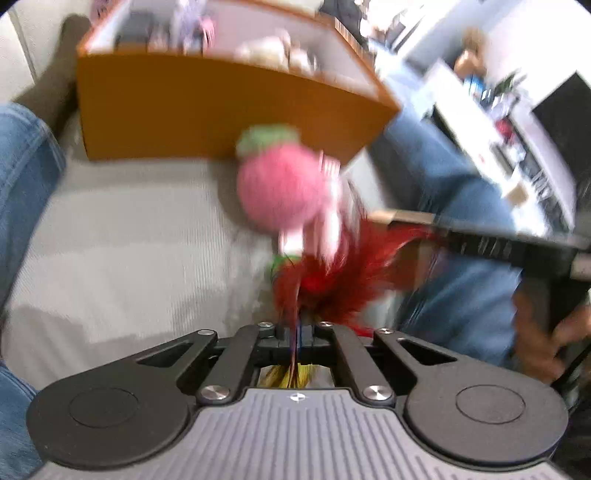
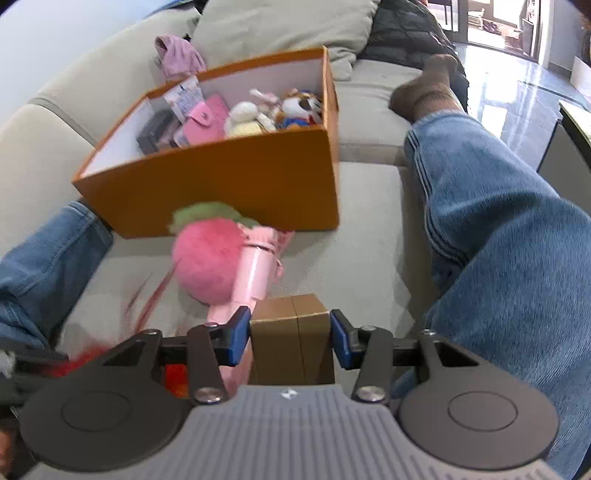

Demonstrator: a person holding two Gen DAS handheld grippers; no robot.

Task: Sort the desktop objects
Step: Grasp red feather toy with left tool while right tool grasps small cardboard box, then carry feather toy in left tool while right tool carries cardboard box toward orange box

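Note:
My left gripper (image 1: pixel 295 332) is shut on the strands of a red feather toy (image 1: pixel 332 284), which fans out just past the jaws. Beyond it lie a blurred pink plush ball with a green top (image 1: pixel 280 188) and a pink tube (image 2: pixel 251 280). My right gripper (image 2: pixel 290 332) has its blue pads (image 2: pixel 240 332) against both sides of a small gold box (image 2: pixel 288 347). The red feathers (image 2: pixel 85 354) show at the lower left of the right wrist view. An orange box (image 2: pixel 229 184) with several plush toys and a pink pouch in it stands behind on the sofa seat (image 2: pixel 369 266).
A person's legs in blue jeans (image 2: pixel 498 240) flank the seat on both sides, with a brown-socked foot (image 2: pixel 424 92) beyond the orange box. A pillow (image 2: pixel 280 26) and a purple cloth (image 2: pixel 177 55) lie at the sofa back. A hand (image 1: pixel 546 332) shows at the right.

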